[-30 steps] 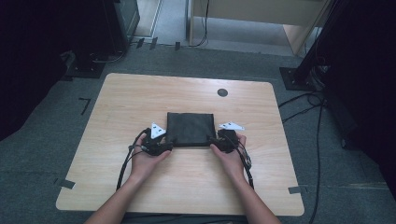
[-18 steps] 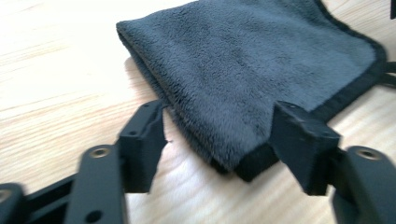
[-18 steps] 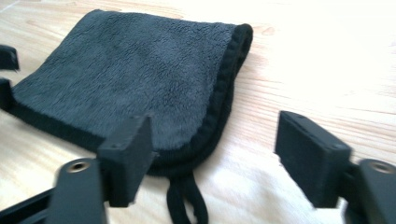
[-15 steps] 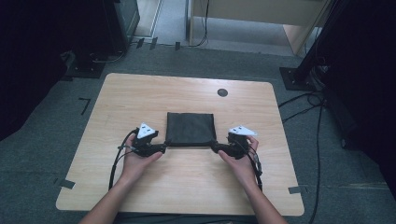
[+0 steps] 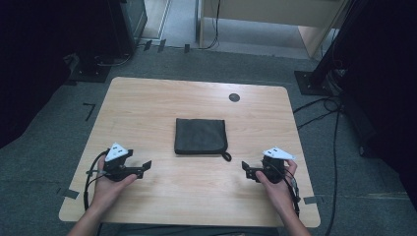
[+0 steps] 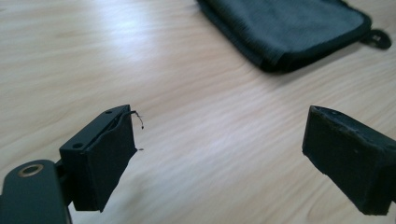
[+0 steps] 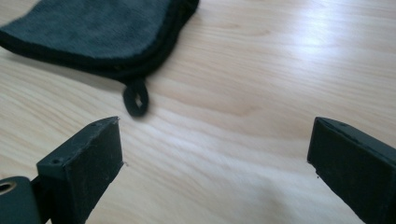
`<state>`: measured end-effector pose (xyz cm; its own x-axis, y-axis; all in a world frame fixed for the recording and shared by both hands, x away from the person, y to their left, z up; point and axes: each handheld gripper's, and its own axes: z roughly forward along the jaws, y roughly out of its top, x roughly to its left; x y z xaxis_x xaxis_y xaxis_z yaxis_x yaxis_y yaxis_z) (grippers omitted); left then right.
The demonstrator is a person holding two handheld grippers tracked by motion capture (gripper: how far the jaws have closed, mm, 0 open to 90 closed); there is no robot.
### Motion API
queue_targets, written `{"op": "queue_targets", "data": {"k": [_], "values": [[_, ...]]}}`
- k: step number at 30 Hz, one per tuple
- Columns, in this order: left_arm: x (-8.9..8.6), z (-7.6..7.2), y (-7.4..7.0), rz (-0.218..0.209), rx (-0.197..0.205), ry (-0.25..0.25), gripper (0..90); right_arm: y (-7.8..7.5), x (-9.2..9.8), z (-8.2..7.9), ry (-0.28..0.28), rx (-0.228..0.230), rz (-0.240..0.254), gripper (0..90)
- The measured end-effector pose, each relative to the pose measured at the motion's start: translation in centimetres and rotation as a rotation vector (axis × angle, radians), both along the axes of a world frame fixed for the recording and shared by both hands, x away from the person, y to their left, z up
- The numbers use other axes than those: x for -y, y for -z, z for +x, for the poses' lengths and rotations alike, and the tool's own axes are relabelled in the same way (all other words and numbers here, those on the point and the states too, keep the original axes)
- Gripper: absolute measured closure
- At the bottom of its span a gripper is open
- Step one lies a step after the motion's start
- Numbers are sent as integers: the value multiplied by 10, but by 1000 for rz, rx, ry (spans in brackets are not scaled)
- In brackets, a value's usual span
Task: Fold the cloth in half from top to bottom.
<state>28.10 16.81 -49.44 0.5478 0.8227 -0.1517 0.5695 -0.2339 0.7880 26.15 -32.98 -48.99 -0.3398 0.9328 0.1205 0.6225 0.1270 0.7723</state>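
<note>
Grey carpet, cables and dark stands ring a wooden desk [image 5: 147,113], seen from the high view. At the desk's middle lies a dark cloth [image 5: 200,136], folded into a neat rectangle, its hanging loop [image 5: 226,157] poking out at the near right corner. The left gripper [image 5: 146,167] sits near the desk's near left corner and the right gripper [image 5: 244,168] near its near right edge, both well apart from the cloth and pointing in toward each other. From the left gripper view, the jaws stand wide with only bare wood between them; they have just been opening, and the cloth [image 6: 289,28] lies ahead toward the upper right, its stacked folded edges showing. From the right gripper view, that gripper's jaws are likewise wide and empty, just opened too, with the cloth [image 7: 93,28] and its loop [image 7: 136,98] ahead at upper left. Judging by the tidy layers and both claws let go, the folding looks finished; little seems left but to draw the hands away.
</note>
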Motion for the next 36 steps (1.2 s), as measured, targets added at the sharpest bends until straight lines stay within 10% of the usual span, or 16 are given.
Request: {"op": "queue_targets", "data": {"k": [13, 24, 36], "values": [[-47, -34, 15, -7, -69, -91, 83, 13, 46, -31, 95, -29, -37, 27], [-67, -51, 19, 90, -104, -130, 83, 20, 77, -54, 162, -64, -23, 28], [-68, -56, 23, 150, -62, -162, 84, 36, 77, -64, 166, -67, -100, 28]]}}
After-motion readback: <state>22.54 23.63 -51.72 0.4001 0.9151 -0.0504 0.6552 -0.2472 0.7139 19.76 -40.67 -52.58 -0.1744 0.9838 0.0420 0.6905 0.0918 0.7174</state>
